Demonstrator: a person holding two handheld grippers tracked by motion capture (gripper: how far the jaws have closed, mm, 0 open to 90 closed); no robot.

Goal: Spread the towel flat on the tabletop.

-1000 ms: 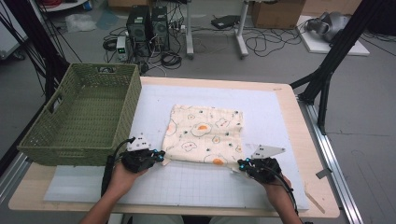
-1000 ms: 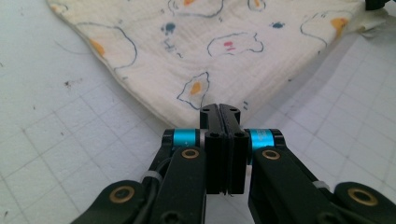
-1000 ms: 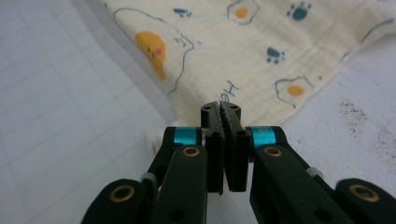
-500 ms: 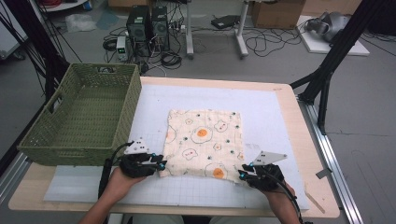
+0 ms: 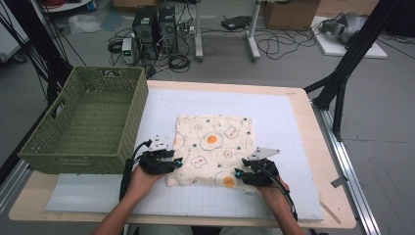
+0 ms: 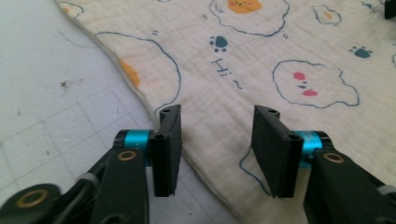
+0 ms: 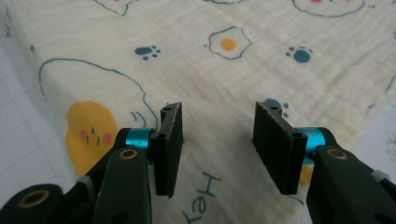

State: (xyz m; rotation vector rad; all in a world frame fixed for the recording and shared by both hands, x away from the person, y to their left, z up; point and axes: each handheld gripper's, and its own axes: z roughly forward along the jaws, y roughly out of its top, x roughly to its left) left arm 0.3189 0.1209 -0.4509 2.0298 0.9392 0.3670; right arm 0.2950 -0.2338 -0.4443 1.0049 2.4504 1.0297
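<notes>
a cream cloth point(image 5: 214, 149) printed with fried eggs, paw prints and little faces lies flat and square on a white gridded mat point(image 5: 288, 122) in the middle of a wooden table point(image 5: 320, 147). to its left, well apart from it, stands a green woven basket point(image 5: 88, 122).

a person's hands reach in from the near edge. the left gripper point(image 5: 172, 161) sits at the cloth's near left corner and the right gripper point(image 5: 238, 172) at its near right corner. in the left gripper view, the left gripper point(image 6: 217, 140) straddles the cloth's hemmed edge, jaws parted, pads clear of the fabric. in the right gripper view, the right gripper point(image 7: 217, 140) hovers over the cloth point(image 7: 224, 60) with jaws likewise parted and nothing pinched. both pairs of jaws have just been opening, and each is released, with cloth beneath but not clamped.

the cloth looks thin, light and crinkled like gauze, so it should be limp: it will sag and fold wherever it is not supported, and it may slide on the smooth mat. the hemmed corners and edges point(image 6: 140, 91) seem the best places to take hold, each jaw pair pinching a corner low enough to catch the fabric rather than skate over it.
</notes>
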